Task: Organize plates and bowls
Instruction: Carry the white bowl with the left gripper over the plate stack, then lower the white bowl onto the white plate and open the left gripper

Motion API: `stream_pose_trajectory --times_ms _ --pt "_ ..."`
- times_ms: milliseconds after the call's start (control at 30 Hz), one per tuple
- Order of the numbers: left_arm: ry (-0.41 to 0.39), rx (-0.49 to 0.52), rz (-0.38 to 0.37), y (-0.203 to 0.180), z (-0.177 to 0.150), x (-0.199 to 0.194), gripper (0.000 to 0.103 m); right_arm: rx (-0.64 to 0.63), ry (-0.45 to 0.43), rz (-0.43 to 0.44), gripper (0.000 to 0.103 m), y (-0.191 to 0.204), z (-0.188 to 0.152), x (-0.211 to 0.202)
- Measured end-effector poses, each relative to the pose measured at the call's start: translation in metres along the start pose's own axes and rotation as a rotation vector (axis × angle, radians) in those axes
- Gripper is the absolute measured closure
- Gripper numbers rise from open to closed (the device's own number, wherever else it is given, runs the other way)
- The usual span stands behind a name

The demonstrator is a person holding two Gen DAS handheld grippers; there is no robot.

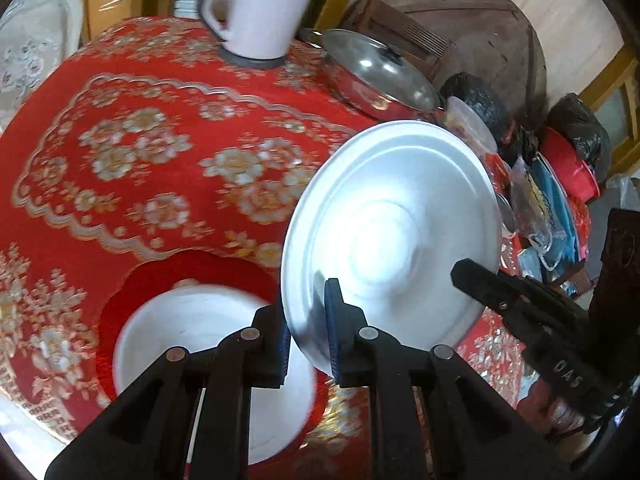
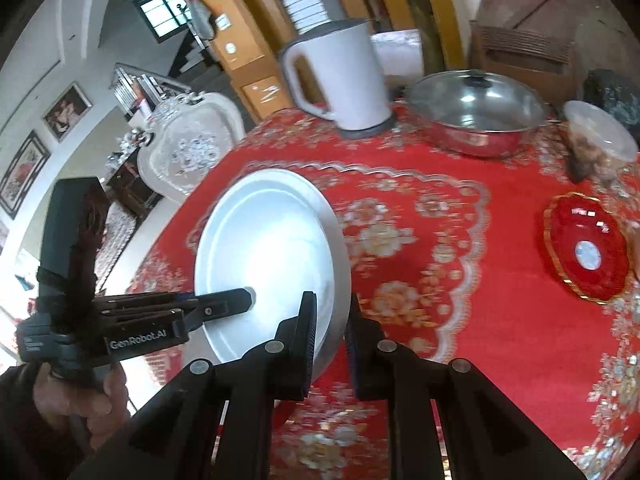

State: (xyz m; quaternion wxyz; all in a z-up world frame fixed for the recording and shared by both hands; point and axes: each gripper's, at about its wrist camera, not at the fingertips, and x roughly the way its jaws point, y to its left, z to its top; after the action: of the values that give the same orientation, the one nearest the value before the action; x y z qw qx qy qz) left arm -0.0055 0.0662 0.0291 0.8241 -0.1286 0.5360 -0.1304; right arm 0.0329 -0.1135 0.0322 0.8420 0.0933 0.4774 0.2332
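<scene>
Both grippers hold one silver plate (image 1: 390, 216) up in the air, tilted on its edge above the red tabletop (image 1: 140, 152). The left gripper (image 1: 308, 344) has its fingers clenched on the plate's near rim. The right gripper (image 2: 330, 344) pinches the rim on the other side, fingers nearly closed with just the thin edge between them.

A white bowl (image 1: 208, 340) sits on the tabletop just under the left gripper. A red plate (image 2: 586, 248) lies well apart, near the far right.

I think the job is only partly done. The silver plate is not put down yet. The bowl and red plate sit apart, not stacked.
</scene>
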Motion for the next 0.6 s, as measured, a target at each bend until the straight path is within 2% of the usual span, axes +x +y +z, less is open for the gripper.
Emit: stream_pose_trajectory --times_ms 167,333,600 --pt "0.014 -0.037 0.028 0.036 -0.015 -0.012 0.089 -0.045 0.063 0.046 0.088 0.033 -0.005 0.022" --pt "0.103 -0.080 0.060 0.069 -0.039 -0.006 0.088 -0.054 0.149 0.078 0.088 0.055 -0.020 0.050" --pt "0.186 -0.096 0.085 0.090 -0.063 0.004 0.088 -0.023 0.240 0.081 0.086 0.063 -0.046 0.074"
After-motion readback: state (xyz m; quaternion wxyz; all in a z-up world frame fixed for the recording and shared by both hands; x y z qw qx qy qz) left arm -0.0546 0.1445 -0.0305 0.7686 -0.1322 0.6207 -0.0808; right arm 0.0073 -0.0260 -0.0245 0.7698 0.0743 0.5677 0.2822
